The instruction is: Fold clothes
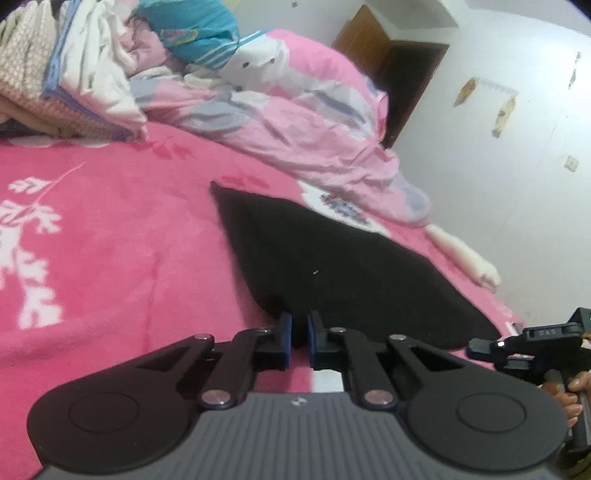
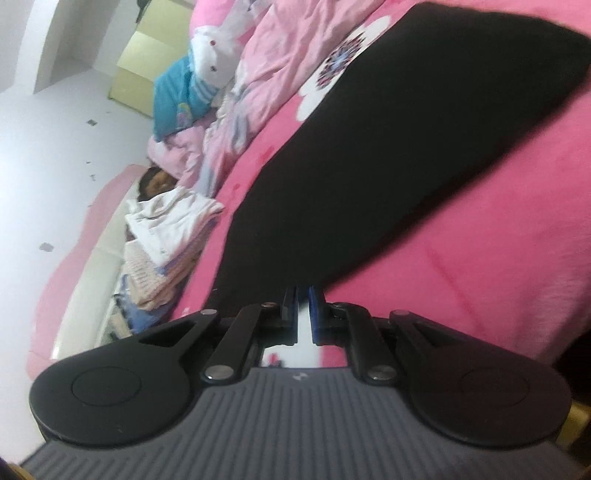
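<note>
Pink bedding (image 1: 110, 236) carries a black garment (image 1: 332, 266) lying flat on the bed. Each hand-held gripper, left (image 1: 300, 332) and right (image 2: 303, 314), seems pinched on its near edge with jaws almost together, likely to lift a fold.

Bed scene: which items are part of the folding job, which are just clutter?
In play:
black garment
left gripper, at its near edge
right gripper, at its edge
pink blanket underneath

Lying about:
quilt
folded pile
blue pillow
plush toy
door
</note>
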`<state>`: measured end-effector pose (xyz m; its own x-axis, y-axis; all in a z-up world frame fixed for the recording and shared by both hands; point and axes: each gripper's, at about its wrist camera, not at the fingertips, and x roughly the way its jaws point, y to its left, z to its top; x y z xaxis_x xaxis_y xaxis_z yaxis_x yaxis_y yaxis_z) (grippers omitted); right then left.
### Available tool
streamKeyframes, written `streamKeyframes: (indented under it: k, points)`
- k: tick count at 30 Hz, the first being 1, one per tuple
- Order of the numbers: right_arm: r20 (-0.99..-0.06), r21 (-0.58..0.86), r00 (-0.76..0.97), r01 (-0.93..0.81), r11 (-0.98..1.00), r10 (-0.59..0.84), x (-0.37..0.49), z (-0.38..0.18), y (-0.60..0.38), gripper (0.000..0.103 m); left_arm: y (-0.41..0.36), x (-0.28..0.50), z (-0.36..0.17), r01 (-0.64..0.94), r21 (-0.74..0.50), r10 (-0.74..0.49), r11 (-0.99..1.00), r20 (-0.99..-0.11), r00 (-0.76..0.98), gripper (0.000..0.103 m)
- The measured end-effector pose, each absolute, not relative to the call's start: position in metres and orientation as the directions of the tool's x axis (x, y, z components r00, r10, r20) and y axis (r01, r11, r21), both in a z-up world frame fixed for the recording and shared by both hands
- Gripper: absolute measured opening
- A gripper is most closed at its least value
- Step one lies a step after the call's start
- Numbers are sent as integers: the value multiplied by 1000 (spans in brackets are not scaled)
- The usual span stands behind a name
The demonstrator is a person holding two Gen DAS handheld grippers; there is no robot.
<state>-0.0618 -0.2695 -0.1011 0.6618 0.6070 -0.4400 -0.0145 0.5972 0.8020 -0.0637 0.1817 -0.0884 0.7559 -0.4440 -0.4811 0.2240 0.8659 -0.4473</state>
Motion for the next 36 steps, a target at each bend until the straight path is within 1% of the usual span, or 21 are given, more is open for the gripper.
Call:
streamKeyframes:
  k: [2,4,5,9,11,14,16,18,20,23,24,26,32,34,36]
  points:
    - [-457,792,668,5,611,587,-62,-105,-273,6,186,-64,-94,195,-452,-431,871,-508,746,8]
    - [-463,786,671,9,618,579,-61,-106,-274,6,192,-68,-94,173,-471,-426,865,-507,750,9]
    - [-463,780,673,1,626,576,-60,-105,-273,6,193,-71,-91,165,-460,-409,872,-502,762,9]
    - [-462,716,684,-87,692,564,-59,-92,-259,6,197,-83,-77,139,-421,-350,896,-478,806,10]
    - [-458,676,685,-146,722,567,-56,-87,-249,7,187,-80,-67,183,-403,-369,897,-452,812,11]
    - [-449,600,691,-237,764,567,-50,-81,-225,6,160,-67,-59,255,-360,-406,898,-447,797,15]
    - [-445,515,712,-293,806,543,-46,-78,-207,6,152,-57,-68,235,-359,-394,903,-479,784,15]
    - [-464,407,733,-322,855,497,-46,-80,-197,6,145,-46,-77,215,-358,-383,909,-511,770,15]
    - [-487,318,749,-327,890,449,-49,-83,-194,4,137,-36,-85,194,-355,-371,914,-542,754,4]
    - [-530,263,757,-282,923,382,-60,-87,-210,3,145,-37,-90,182,-408,-396,895,-534,747,4]
    - [-531,251,758,-286,925,379,-60,-87,-209,3,148,-39,-91,184,-415,-401,891,-531,746,4]
    - [-519,237,757,-319,918,397,-56,-83,-198,6,150,-41,-92,194,-409,-404,892,-527,748,4]
    - [-485,191,749,-413,891,451,-45,-72,-165,6,149,-39,-89,190,-416,-406,889,-527,747,6]
    - [-473,175,745,-443,879,470,-41,-69,-153,6,149,-42,-86,190,-393,-391,900,-531,752,6]
    - [-509,171,724,-447,878,467,-36,-82,-148,6,150,-48,-81,166,-334,-333,928,-539,774,9]
